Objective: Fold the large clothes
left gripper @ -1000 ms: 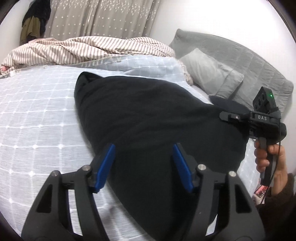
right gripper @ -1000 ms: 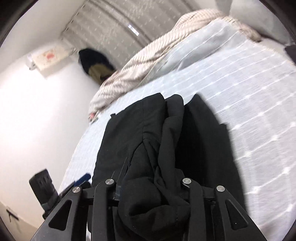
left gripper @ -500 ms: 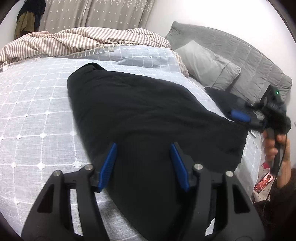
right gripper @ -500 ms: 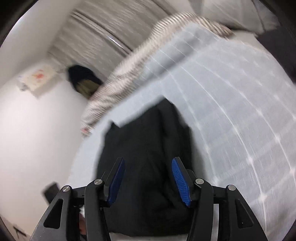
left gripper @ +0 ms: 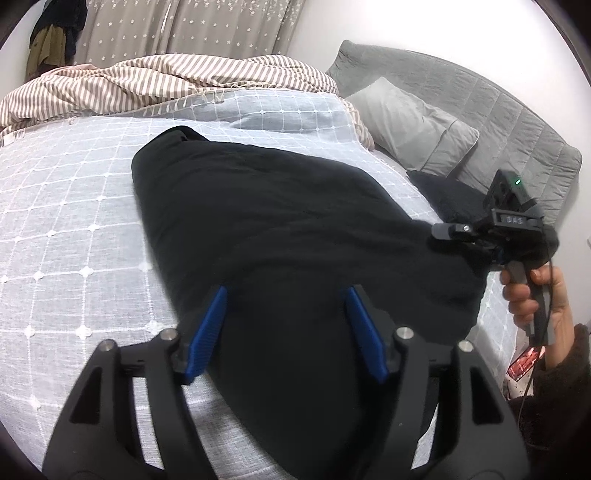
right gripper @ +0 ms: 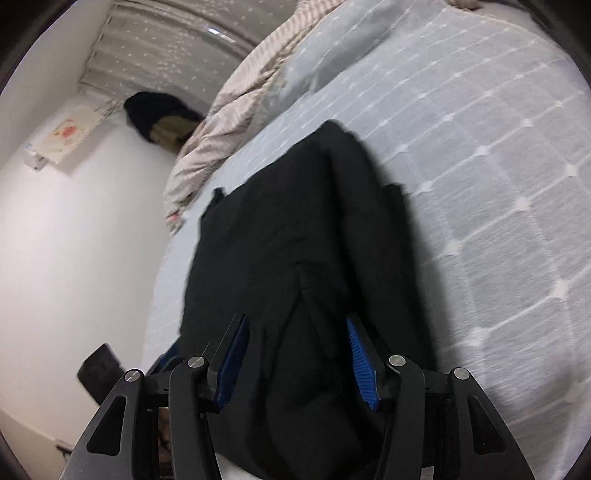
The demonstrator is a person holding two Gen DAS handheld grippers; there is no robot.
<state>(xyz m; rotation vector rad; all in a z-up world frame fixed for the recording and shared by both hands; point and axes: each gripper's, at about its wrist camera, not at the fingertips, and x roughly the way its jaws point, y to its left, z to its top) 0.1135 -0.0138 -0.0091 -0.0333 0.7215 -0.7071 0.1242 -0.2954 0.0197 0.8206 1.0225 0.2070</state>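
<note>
left gripper [left gripper: 286, 295] jaws were widened lately, nothing gripped; right gripper [right gripper: 295, 325] jaws were narrowed lately, parted over cloth. black garment [left gripper: 280, 221], matte, softly creased, was laid lengthwise on the white-gridded bedspread [left gripper: 66, 206]. gripper lettering was blurred, unreadable.

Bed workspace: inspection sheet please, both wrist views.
Surface: bed under a pale blue white-grid coverlet.
Job's things: large black fabric garment, lying lengthwise on the coverlet, partly folded.
Clutter: striped beige blanket bunched at the far edge; grey pillow against a grey quilted headboard cushion.
Grippers: left hand-held gripper open over the garment, jaws just opening. Right hand-held gripper open, jaws just closing, garment between but not pinched.
Cables: thin black cable below the person's hand.
Surroundings: star-print curtain; dark clothes hanging.
</note>
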